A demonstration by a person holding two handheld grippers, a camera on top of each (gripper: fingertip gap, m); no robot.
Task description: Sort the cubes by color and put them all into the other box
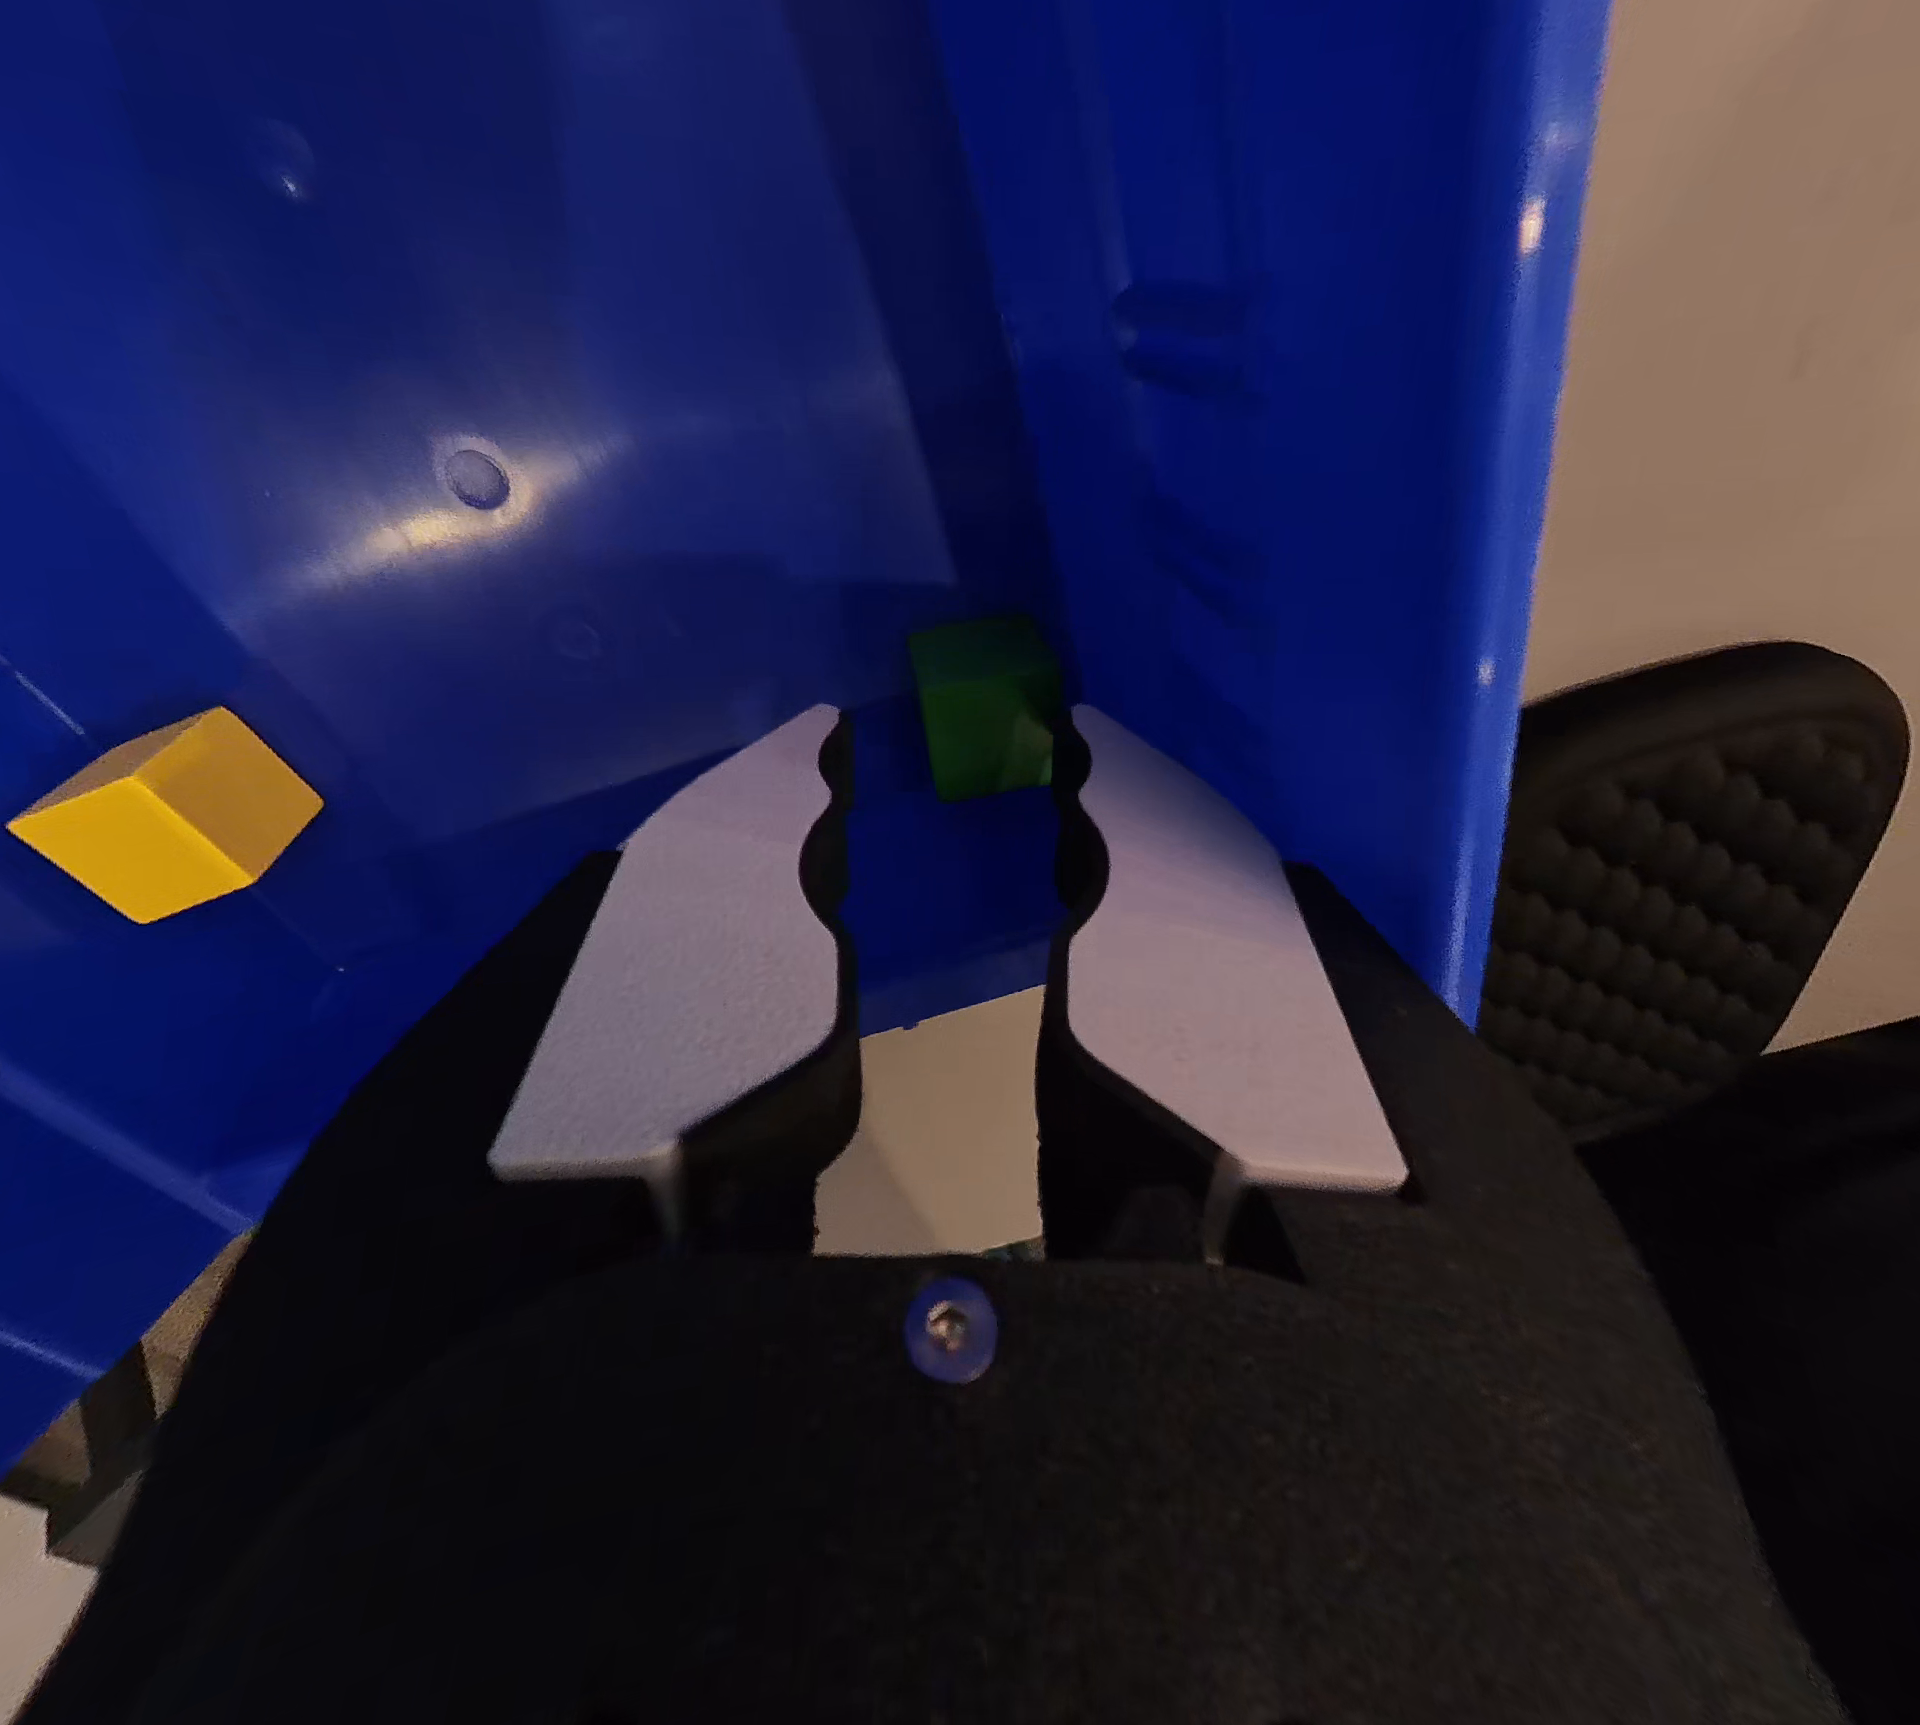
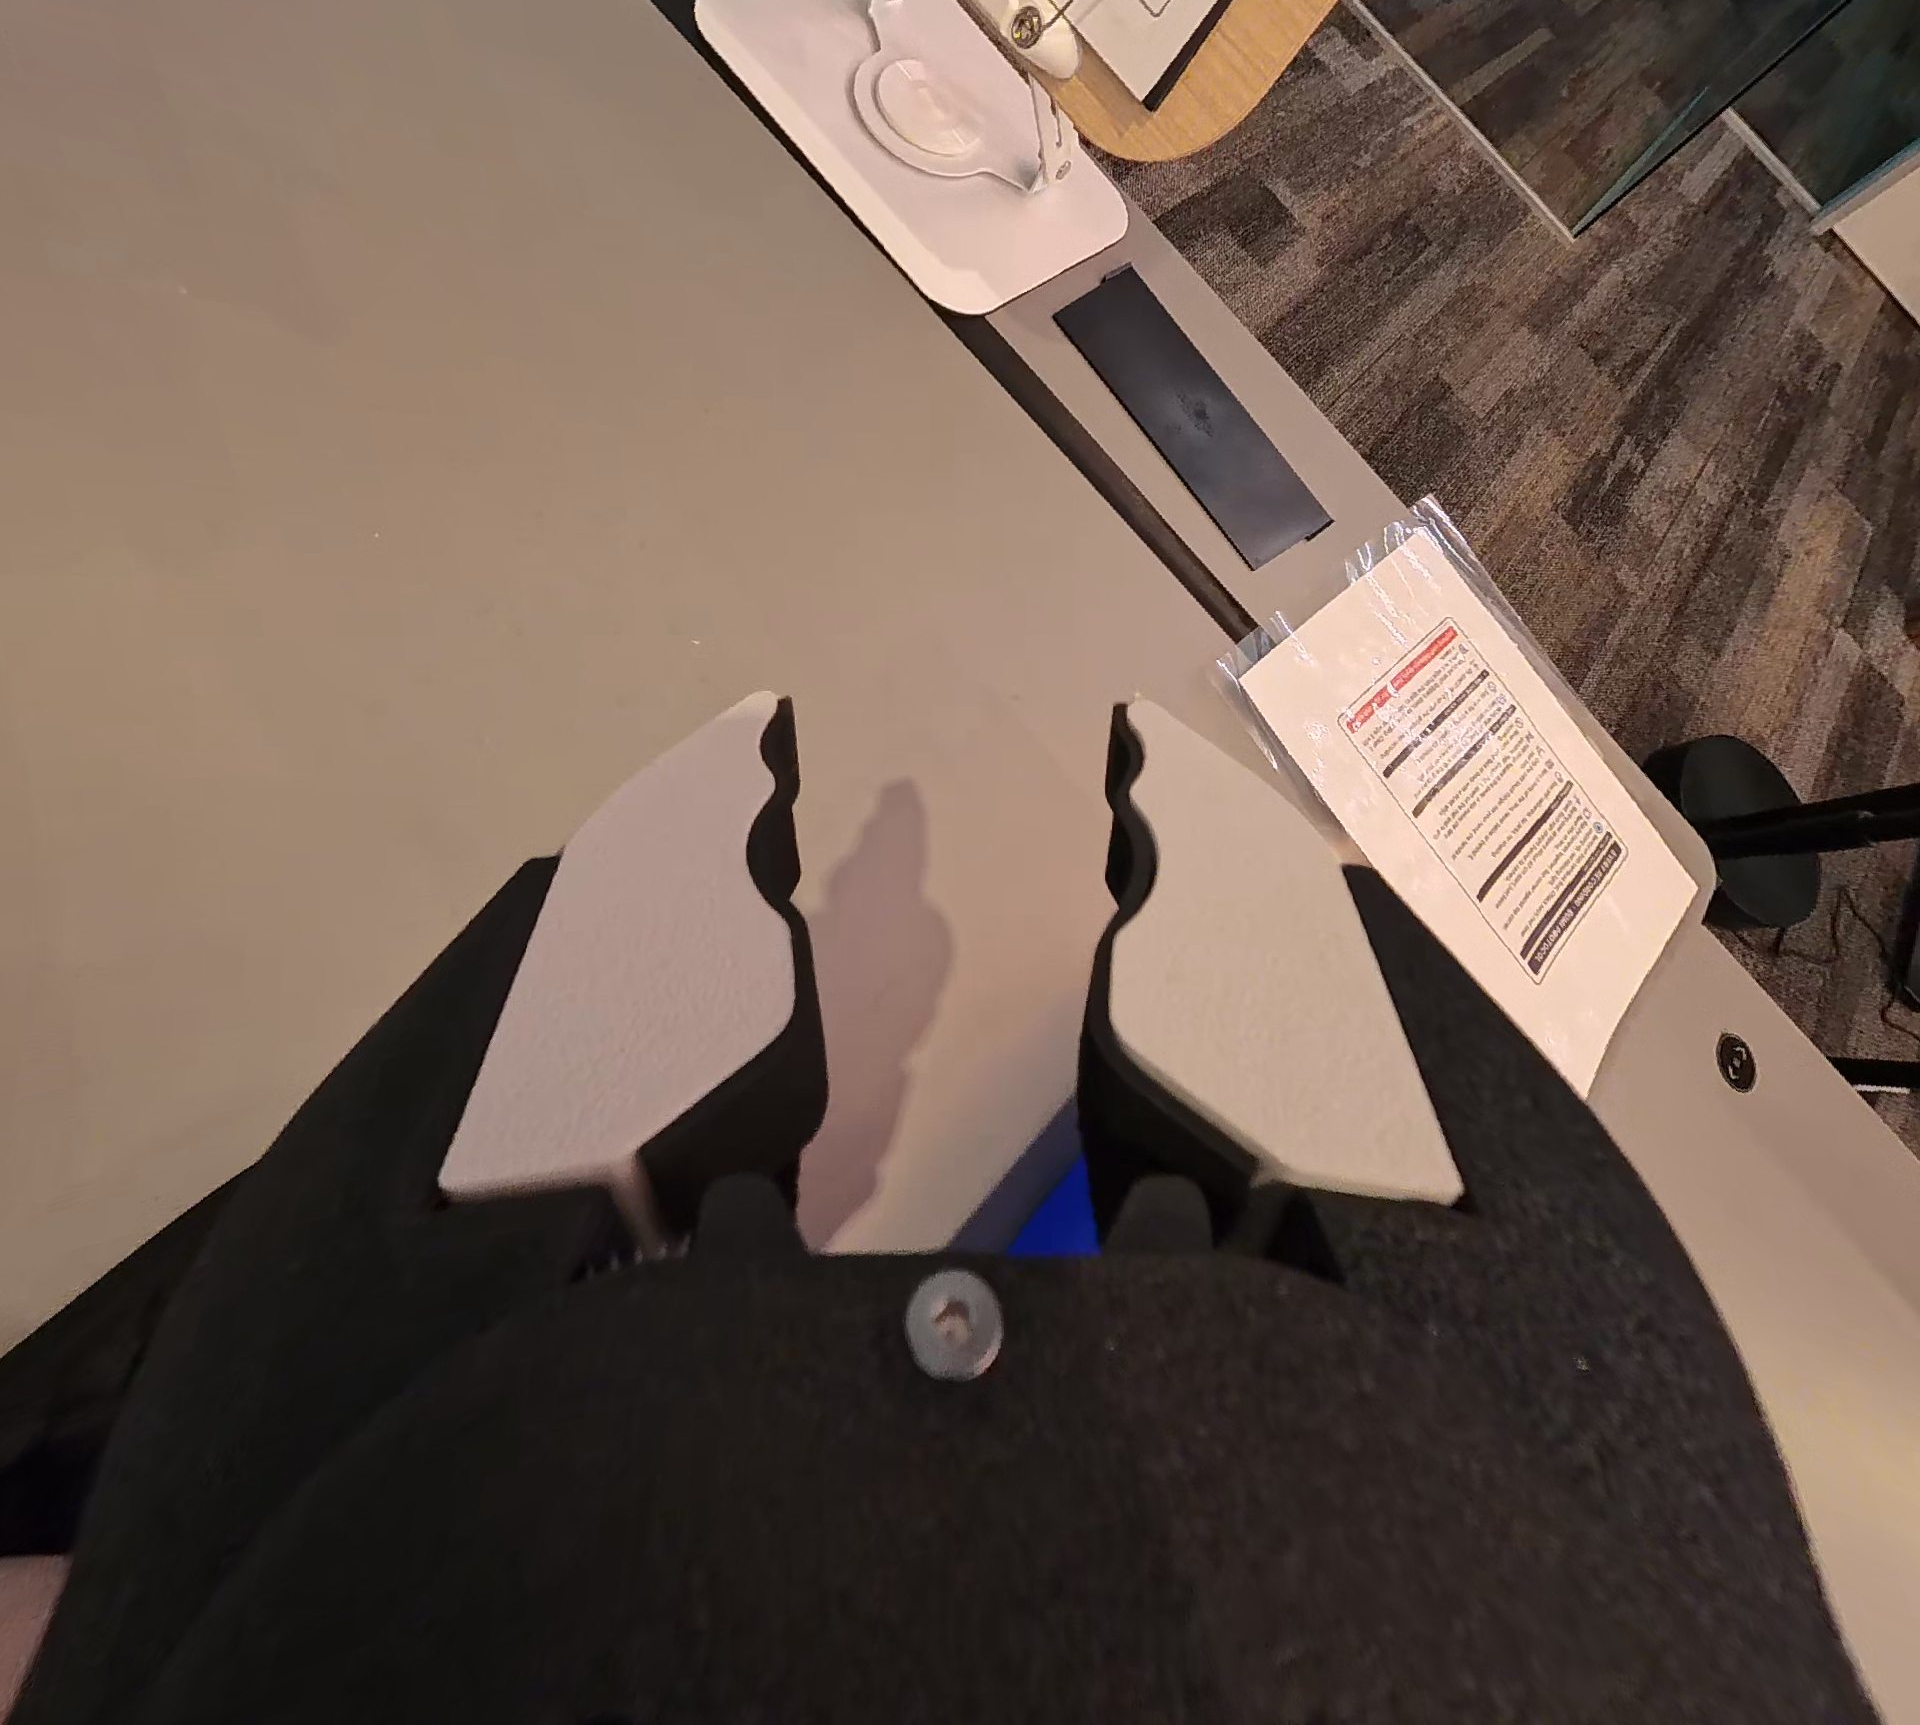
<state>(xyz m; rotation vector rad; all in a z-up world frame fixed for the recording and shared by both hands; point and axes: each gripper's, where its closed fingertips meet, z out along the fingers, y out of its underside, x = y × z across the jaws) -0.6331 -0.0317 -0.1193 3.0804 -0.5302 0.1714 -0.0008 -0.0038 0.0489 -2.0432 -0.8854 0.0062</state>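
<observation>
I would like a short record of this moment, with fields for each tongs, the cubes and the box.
left tongs: open, reaching into the blue box, tips at the green cube, not closed on it
right tongs: open, empty, over the grey table
green cube: in the box corner, against the wall
yellow cube: on the box floor, left of the left tongs, apart from the green cube

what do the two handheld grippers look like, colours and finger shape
Both match: the left gripper and right gripper have a matte black, felt-like body with one silver screw at its centre. Each finger carries a pale grey angular plate, with a black scalloped inner edge. No cables, markings or sleeves show.
</observation>
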